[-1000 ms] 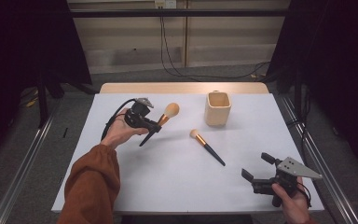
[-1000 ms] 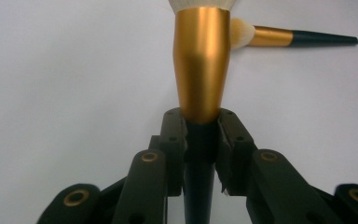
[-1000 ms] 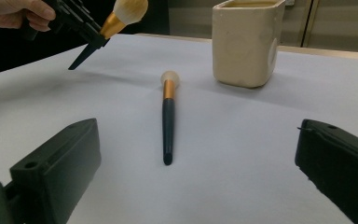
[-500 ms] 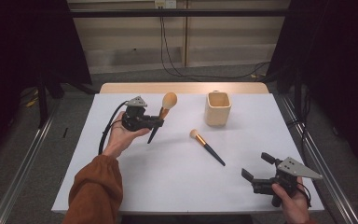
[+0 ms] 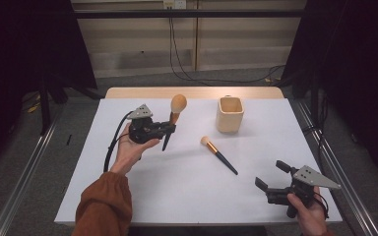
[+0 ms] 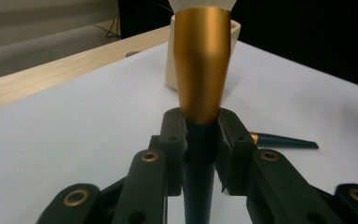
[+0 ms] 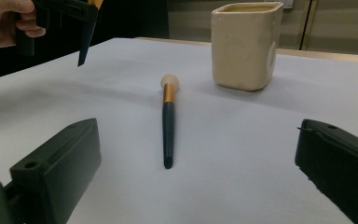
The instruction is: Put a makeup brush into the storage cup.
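Note:
My left gripper [image 5: 169, 129] is shut on a makeup brush [image 5: 173, 119], held nearly upright above the left half of the table, bristle head up and dark handle pointing down. In the left gripper view the brush's gold ferrule [image 6: 202, 65] rises just above the closed jaws. A second, thinner brush [image 5: 218, 154] lies flat at the table's middle [image 7: 168, 121]. A cream square cup [image 5: 230, 114] stands behind it [image 7: 245, 44]. My right gripper [image 5: 273, 175] rests near the front right corner, open with nothing between its fingers.
The white tabletop [image 5: 177, 191] has a wooden strip along its far edge [image 5: 192, 92]. Metal rails run along the floor on both sides. Cables hang down the back wall.
My left gripper has carried its brush to the right, toward the cup, and tipped it from slanted to nearly upright. The right gripper has stayed where it was.

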The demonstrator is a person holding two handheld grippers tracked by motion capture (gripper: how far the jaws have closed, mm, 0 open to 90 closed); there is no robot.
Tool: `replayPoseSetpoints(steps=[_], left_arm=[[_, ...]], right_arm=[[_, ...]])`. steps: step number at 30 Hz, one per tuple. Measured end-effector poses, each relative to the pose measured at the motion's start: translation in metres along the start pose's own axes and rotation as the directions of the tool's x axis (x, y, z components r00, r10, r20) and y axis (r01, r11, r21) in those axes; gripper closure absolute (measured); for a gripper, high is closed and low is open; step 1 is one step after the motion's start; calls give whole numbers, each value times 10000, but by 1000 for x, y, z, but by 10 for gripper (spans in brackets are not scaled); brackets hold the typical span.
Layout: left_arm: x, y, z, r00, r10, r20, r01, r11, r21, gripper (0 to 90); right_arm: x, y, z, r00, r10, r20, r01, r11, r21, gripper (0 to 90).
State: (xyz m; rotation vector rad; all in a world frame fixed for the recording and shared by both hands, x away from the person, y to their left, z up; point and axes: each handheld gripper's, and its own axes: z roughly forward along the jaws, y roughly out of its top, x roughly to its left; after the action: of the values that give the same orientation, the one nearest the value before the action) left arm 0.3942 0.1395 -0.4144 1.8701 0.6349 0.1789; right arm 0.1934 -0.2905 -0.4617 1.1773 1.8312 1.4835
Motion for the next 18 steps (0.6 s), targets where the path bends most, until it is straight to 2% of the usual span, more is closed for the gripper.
replayPoseSetpoints(steps=[11,13,14,16,18], left_arm=[[-15,-10,-5,9999,-86,133,96,9968,-792,745],[-18,-12,-6,10000,-42,1,42,9965,-833,745],[-19,-14,-7,9998,-150,105,159,9957,-914,745],[-23,-15,-8,9999,-130,67,136,9959,-897,745],[-26,-16,-9,9993,-162,331,191,9958,-892,745]], right_arm=[[0,0,1,10000,18,-37,-19,9999,-159,0],[0,0,1,10000,36,-43,-37,9998,-177,0],[0,0,1,10000,43,-41,-43,9998,-192,0],[0,1,1,10000,59,-60,-61,9997,-232,0],[0,1,1,10000,55,-70,-57,9996,-276,0]])
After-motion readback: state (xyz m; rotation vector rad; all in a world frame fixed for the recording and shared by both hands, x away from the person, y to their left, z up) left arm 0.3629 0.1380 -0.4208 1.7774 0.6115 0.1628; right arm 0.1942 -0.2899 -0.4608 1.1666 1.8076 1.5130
